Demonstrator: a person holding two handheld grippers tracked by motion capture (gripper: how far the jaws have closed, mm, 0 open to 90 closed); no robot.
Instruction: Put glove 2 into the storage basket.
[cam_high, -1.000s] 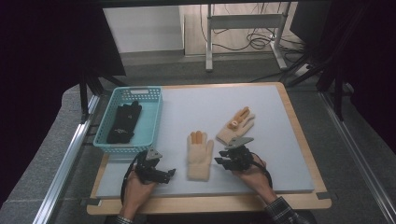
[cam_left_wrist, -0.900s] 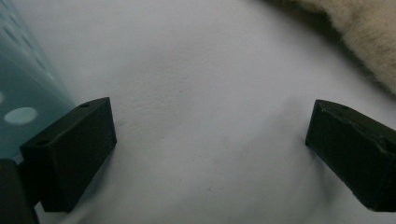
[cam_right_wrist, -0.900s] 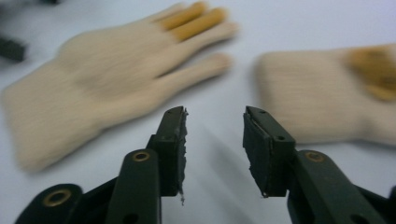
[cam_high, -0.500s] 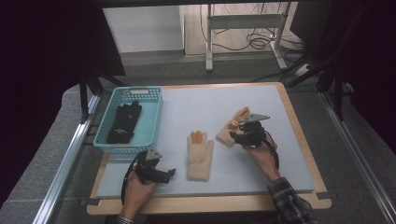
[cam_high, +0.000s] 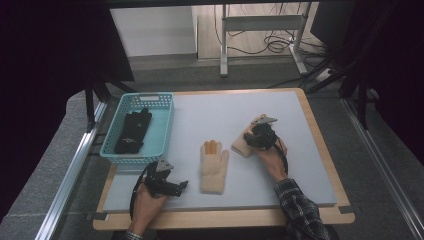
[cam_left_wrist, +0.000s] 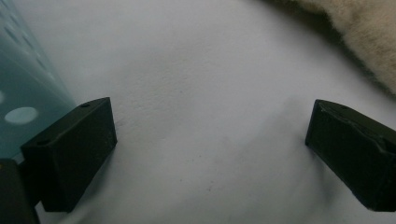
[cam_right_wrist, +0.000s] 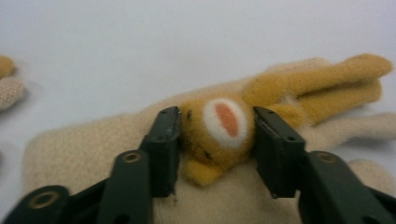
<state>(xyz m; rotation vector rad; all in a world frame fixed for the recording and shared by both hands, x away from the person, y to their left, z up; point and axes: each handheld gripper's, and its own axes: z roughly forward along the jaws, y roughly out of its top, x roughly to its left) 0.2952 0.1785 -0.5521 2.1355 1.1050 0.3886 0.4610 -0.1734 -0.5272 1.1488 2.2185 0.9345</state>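
Two cream knit gloves lie on the grey mat. One glove (cam_high: 213, 167) lies flat in the middle, its orange fingertips pointing away. The other glove (cam_high: 242, 145) (cam_right_wrist: 93, 144) lies to its right and carries an orange animal face (cam_right_wrist: 219, 126) with long ears. My right gripper (cam_high: 254, 136) (cam_right_wrist: 217, 140) is on that glove. Its jaws have just been closing, and their pads press on both sides of the orange face. My left gripper (cam_high: 181, 186) (cam_left_wrist: 210, 140) rests low on the mat near the front edge, open, with nothing between its jaws.
A teal basket (cam_high: 162, 132) (cam_left_wrist: 23, 93) at the left holds dark gloves (cam_high: 132, 131). The middle glove's fuzzy edge (cam_left_wrist: 364, 32) lies just right of my left gripper. The wooden table rim (cam_high: 320, 130) frames the mat. Cables and a stand's legs lie beyond the far edge.
My right gripper has moved from beside the middle glove, away and to the right, onto the far glove, and now has its orange face between the jaws. The left gripper stayed put.
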